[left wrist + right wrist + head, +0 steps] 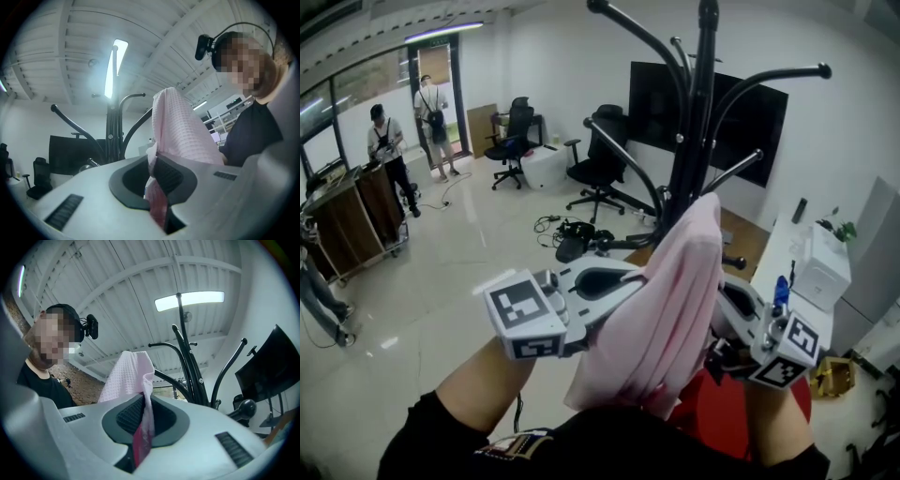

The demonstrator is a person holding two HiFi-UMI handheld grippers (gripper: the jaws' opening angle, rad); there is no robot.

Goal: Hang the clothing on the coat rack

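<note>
One pink cloth is pinched by two tools: the left gripper at its nine o'clock and the right gripper at three (both squeezed shut on it). One black coat rack stands at twelve o'clock.

head view from above, gripper views close, upward; coat rack common to all
</note>
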